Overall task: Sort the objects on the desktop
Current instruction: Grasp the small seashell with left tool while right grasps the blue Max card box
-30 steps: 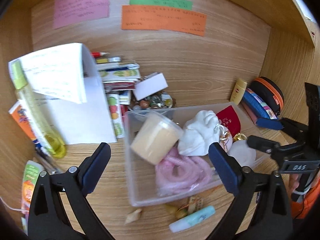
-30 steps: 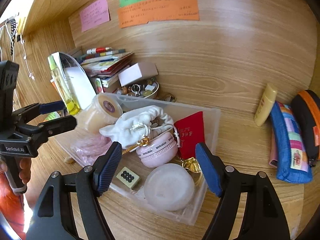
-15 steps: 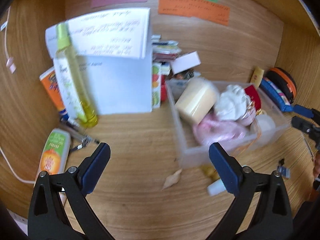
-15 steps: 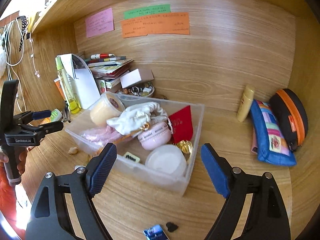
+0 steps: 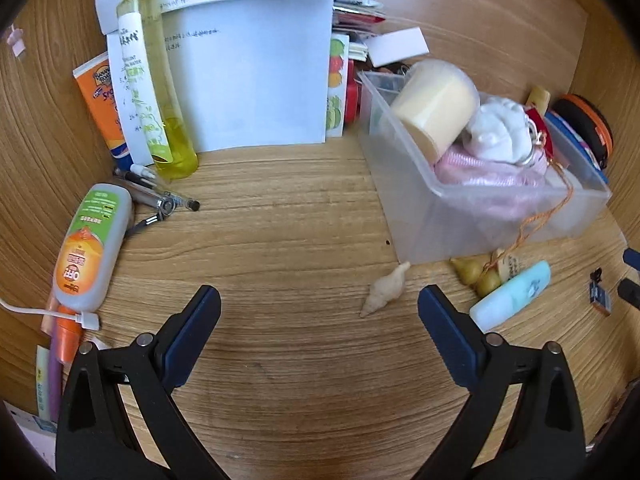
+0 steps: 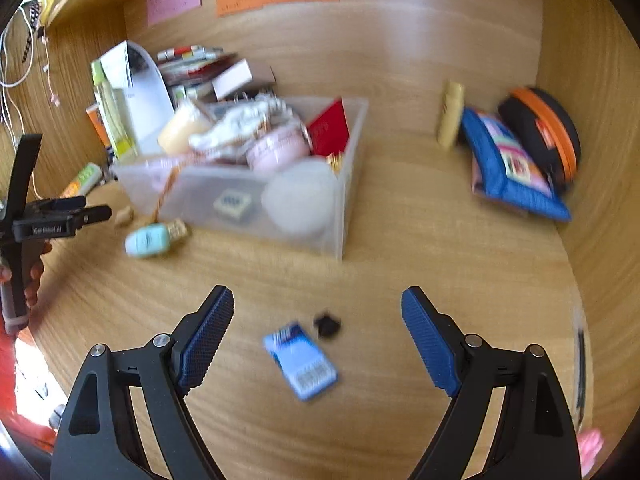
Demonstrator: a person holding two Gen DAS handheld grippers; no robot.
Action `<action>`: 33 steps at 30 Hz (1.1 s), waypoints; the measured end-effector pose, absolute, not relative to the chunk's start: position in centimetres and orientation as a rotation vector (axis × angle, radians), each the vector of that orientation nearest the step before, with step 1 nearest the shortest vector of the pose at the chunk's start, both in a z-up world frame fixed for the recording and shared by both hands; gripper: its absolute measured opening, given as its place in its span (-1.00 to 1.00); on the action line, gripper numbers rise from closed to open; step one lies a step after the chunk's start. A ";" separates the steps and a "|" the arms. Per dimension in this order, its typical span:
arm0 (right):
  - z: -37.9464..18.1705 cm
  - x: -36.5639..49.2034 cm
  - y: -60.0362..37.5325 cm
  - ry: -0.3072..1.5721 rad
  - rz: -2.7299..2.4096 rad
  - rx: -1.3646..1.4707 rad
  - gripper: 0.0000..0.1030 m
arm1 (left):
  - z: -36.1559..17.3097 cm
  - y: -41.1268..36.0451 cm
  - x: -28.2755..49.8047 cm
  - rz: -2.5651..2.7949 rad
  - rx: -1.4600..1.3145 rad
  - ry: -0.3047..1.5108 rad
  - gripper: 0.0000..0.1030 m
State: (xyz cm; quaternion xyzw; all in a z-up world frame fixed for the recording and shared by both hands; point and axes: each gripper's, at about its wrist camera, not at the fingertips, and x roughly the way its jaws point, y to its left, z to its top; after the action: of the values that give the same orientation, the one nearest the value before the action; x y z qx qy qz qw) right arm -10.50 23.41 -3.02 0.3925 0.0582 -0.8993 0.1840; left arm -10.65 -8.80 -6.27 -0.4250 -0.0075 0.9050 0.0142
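- A clear bin [image 5: 472, 216] stands on the worktop [image 5: 288, 232] and serves as landmark; it is already packed with a cream jar [image 5: 434, 106], a white pouch [image 5: 502, 132] and pink cloth [image 5: 488, 172], judged to have been sorted into it.
- Loose items lie just in front of the bin: a shell [image 5: 384, 289], a pale blue tube [image 5: 510, 295] and yellowish bits [image 5: 476, 274] on an orange cord. These are judged to be awaiting sorting.
- A blue card [image 6: 302, 360] and a small black piece [image 6: 327, 324] lie further in front of the bin, apart from it.
- Left tool [image 5: 319, 320]: jaws spread wide, nothing held, nothing touched. It is tilted down at bare worktop, with the shell just ahead of its right finger.
- Right tool [image 6: 318, 338]: jaws spread wide and empty. The card and black piece lie between the fingers, but no contact is seen; view blurred.
- Judgement: each tool is being lined up over a loose item for a pick.
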 end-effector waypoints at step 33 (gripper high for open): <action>-6.2 -9.5 22.0 0.323 -2.392 1.163 -0.12 | -7.3 -5.4 -11.9 2.689 -1.290 0.161 -0.66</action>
State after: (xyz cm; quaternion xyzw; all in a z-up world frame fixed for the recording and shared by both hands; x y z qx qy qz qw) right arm -9.49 21.97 -6.18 0.4225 0.1173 -0.8691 0.2290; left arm -11.93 -5.36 -7.27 -0.4306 0.0538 0.8976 0.0775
